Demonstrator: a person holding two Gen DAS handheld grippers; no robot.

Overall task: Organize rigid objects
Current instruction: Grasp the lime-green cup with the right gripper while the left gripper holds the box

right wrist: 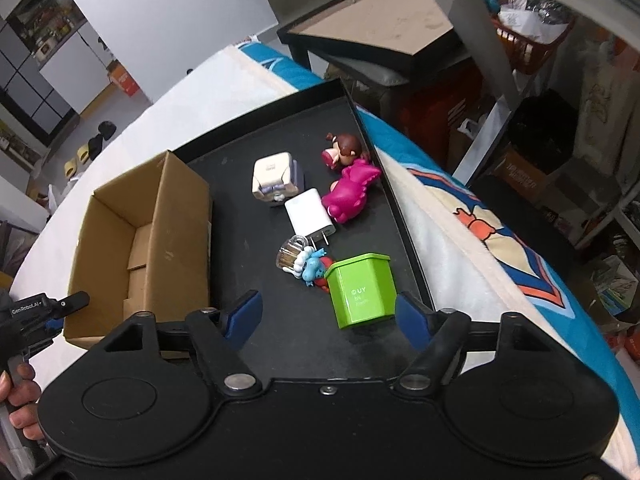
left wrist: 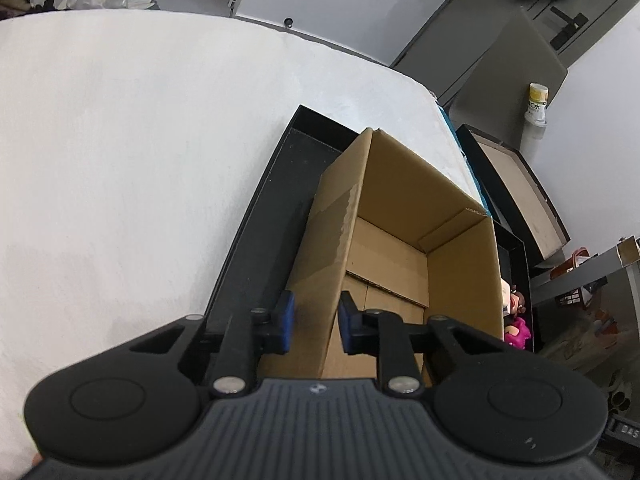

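White cloth covers the counter [left wrist: 140, 140], and a black tray [right wrist: 280, 132] on it carries an open, empty cardboard box [right wrist: 132, 240] beside a scatter of small things: a green tub [right wrist: 362, 290], white charger [right wrist: 308, 214], pink dinosaur [right wrist: 348, 196] and brown-haired figurine [right wrist: 346, 148]. Left tongs [left wrist: 316, 322] straddle the box's near wall, pads narrowly apart; contact is unclear. Right tongs [right wrist: 328, 316] stand apart around the green tub, not pressing it.
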